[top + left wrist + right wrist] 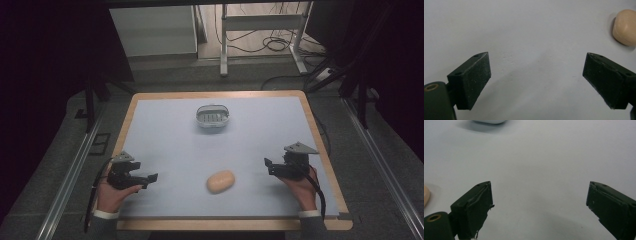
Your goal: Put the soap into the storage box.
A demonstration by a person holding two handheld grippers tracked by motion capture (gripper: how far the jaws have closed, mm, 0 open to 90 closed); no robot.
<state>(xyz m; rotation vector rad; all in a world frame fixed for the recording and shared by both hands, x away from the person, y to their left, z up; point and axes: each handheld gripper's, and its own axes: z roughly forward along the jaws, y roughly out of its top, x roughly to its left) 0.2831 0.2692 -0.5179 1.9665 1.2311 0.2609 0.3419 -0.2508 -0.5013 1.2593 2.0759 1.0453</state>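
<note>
Soap [220, 181] lies nr front; dish [212, 118] (ridged) holds nothing.

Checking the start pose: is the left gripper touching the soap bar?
Apart. The high view shows bare mat between the left gripper and the soap bar; its jaws stand open.

The soap bar [220, 181] lies on the table [165, 150] near its front edge, between the left gripper [150, 178] and the right gripper [268, 166]. The soap dish [213, 117] sits well behind it, toward the far edge
</note>
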